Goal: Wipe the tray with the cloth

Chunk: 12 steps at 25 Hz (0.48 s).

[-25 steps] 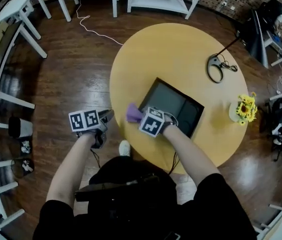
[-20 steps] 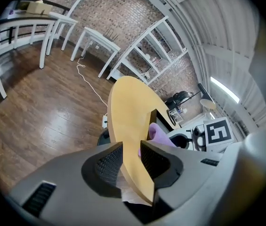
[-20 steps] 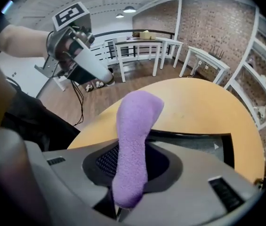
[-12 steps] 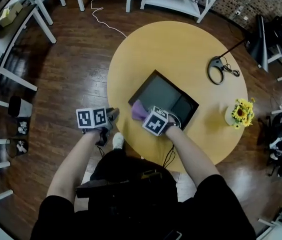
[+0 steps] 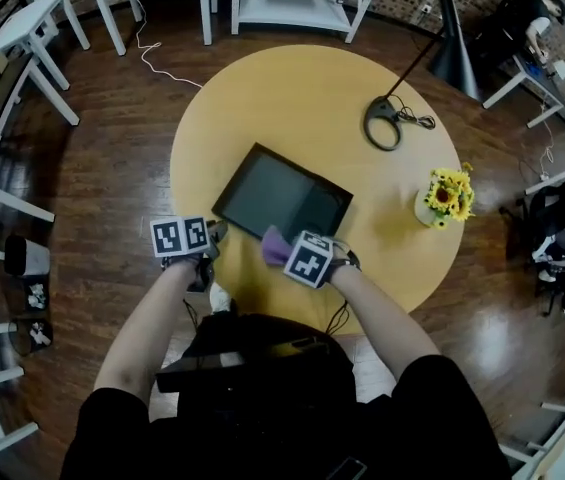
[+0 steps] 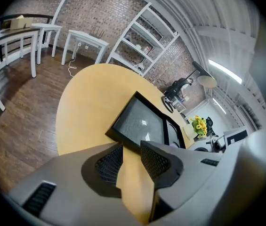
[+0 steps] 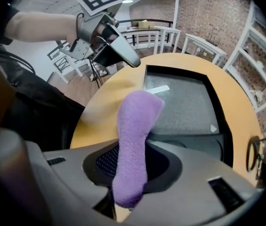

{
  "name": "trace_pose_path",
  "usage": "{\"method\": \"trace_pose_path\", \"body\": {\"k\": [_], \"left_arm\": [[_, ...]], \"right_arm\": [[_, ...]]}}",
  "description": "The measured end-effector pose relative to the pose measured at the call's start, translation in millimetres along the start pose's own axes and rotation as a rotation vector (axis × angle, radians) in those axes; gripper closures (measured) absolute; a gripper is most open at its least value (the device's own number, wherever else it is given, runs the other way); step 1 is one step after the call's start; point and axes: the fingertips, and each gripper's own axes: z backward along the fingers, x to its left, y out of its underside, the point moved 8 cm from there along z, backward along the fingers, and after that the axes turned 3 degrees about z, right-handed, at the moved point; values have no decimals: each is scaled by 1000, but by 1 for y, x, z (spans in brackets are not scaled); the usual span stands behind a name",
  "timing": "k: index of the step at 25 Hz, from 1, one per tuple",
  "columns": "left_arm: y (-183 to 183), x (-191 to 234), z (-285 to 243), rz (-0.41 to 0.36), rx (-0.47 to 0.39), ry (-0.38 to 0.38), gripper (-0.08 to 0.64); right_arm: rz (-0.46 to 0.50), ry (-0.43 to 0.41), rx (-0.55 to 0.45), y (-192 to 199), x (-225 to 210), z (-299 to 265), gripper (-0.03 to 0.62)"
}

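**A:** Where's the tray?

**B:** The tray (image 5: 282,196) lies flat on the round yellow worktop (image 5: 262,98), toward the person's side and set at an angle. Its left corner is close to the left claw (image 5: 214,236). It has a black rim and a grey inside.

**A:** And the cloth?

**B:** The purple cloth (image 7: 133,140) is pinched in the right claw (image 7: 130,166), whose jaws have just been closing on it. Its free end sticks out past the tips. In the right gripper view that end overlaps the tray's near rim, but I cannot tell whether it touches the tray.

**A:** How does that look from above?

**B:** In the head view the right claw sits at the tray's near long edge, with the cloth between it and the rim.

**A:** What about the left claw?

**B:** It's spread and holding nothing. Only bare worktop shows in the gap, with the tray's corner just beyond. It sits at the worktop's edge, not touching the tray.

**A:** What's further out?

**B:** A pale pot of sunflowers (image 5: 444,190) stands on the worktop's right side, well apart from the tray. A black lamp (image 5: 459,48) has its ring base on the far side. All around is a dark wooden floor (image 5: 112,168).
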Motion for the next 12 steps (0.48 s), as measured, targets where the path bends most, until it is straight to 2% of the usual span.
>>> {"method": "trace_pose_path", "body": {"k": [2, 4, 9, 12], "left_arm": [[-1, -5, -10, 13, 11, 6, 446], [0, -11, -18, 12, 23, 9, 446], [5, -26, -38, -50, 64, 4, 446], [3, -39, -47, -102, 111, -18, 446]], "right_arm": [[-36, -41, -24, 23, 4, -2, 485], [-39, -46, -48, 43, 8, 2, 485], [-67, 72, -100, 71, 6, 20, 486], [-104, 91, -117, 83, 2, 22, 486]]}}
